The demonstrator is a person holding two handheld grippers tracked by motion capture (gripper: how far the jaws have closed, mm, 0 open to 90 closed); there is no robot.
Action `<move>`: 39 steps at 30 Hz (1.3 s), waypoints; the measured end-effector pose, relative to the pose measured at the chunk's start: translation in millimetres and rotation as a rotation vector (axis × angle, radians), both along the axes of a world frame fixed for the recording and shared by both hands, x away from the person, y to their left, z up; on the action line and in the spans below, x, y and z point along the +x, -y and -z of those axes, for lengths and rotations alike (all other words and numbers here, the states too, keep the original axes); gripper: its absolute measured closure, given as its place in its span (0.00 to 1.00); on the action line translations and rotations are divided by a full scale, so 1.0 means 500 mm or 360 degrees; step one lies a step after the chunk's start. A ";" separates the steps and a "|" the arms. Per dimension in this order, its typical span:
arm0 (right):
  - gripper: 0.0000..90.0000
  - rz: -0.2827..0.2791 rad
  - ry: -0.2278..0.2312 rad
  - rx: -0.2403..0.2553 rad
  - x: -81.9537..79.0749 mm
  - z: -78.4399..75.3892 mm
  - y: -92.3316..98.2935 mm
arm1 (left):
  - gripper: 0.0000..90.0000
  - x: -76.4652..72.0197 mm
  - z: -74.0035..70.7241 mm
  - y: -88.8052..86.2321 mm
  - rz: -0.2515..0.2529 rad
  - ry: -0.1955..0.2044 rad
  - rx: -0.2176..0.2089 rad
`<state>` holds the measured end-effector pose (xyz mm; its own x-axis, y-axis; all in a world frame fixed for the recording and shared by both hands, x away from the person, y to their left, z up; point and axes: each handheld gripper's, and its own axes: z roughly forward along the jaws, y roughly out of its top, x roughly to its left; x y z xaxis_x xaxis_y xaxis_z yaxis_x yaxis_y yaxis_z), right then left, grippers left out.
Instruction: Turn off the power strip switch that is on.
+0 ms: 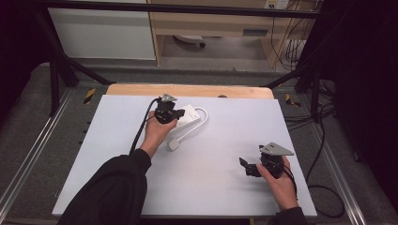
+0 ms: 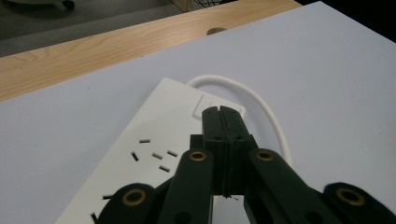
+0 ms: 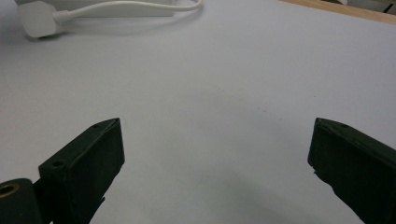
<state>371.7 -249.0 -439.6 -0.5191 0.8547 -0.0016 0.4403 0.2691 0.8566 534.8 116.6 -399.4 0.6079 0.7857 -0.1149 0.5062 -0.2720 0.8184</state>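
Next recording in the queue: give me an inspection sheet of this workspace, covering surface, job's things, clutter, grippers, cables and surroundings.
Surface: white board laid over a wooden table; bare apart from the job's things.
Job's things: white power strip lying flat, its white cord looping round to a white plug on the board.
Clutter: nothing seen.
Grippers: left gripper shut, its closed tips over the square switch at the strip's cord end; contact cannot be told. Right gripper open over bare board, holding nothing.
Cables: black gripper cable trails from the left gripper; loose black cables on the floor at right.
Surroundings: black frame rails, grey floor, wooden shelving beyond.
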 end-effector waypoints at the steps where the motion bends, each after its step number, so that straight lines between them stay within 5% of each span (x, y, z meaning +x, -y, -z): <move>1: 0.05 0.0000 0.0001 -0.0001 0.000 0.000 0.000 | 1.00 0.001 0.001 0.000 0.0002 -0.0003 0.0010; 39: 0.04 0.0002 0.0004 -0.0002 0.000 0.000 0.000 | 1.00 0.003 0.037 0.002 0.0020 -0.0067 0.0136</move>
<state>371.8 -249.1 -439.7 -0.5182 0.8552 -0.0042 0.4385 0.2699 0.8573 536.2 115.5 -418.1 0.6135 0.7862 -0.0734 0.5361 -0.3464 0.7698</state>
